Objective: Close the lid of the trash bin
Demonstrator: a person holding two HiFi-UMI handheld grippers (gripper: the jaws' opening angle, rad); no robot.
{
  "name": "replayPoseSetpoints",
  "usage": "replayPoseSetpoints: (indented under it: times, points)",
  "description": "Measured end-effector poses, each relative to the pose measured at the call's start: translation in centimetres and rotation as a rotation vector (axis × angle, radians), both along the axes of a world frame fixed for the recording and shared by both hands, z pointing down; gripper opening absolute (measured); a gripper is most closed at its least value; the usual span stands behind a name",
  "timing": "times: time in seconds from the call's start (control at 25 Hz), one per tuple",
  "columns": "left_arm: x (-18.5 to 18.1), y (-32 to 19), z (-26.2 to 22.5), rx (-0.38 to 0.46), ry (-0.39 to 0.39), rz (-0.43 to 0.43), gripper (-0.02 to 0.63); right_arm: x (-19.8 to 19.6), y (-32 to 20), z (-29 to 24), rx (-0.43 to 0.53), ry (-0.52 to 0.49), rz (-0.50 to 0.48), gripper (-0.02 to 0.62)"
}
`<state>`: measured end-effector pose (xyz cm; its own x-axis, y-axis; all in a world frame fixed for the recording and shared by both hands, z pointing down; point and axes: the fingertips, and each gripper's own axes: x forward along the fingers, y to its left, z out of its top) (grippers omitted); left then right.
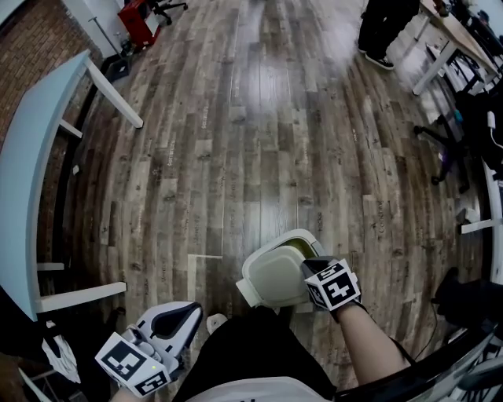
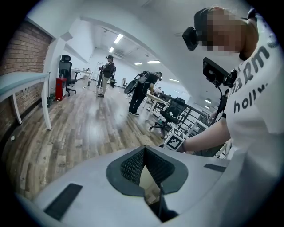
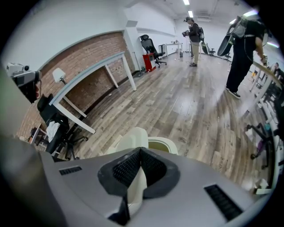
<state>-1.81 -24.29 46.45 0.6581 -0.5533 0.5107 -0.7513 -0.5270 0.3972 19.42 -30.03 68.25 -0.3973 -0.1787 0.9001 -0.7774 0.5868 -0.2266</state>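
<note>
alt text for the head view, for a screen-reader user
Looking steeply down at a wood floor: a cream trash bin with its lid partly raised, and the right gripper at the lid's right edge. The left gripper hangs at lower left, apart from the bin; a pale table runs along the left side.

Partial dark lettering, perhaps "ARM" above "holl", on the person's white shirt [image 2: 259, 128], left gripper view

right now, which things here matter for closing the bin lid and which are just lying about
For the job: trash bin; lid; right gripper, at the lid.
Just about: left gripper, away from the bin; table; red cart; office chair.
</note>
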Motion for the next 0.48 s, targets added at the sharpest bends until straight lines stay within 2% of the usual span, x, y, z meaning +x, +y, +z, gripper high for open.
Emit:
replayPoseSetpoints:
  times: [0.16, 0.48]
  points:
    - [0.2, -0.5, 1.7, -0.02, 0.024, 0.01, 0.005, 1.1, -0.8, 1.2, -0.003, 0.001, 0.045, 0.009]
    - [0.0, -1.1, 5.3, -0.088, 0.053, 0.097, 0.005, 2.2, -1.9, 3.2, 0.001, 0.0, 0.141, 0.009]
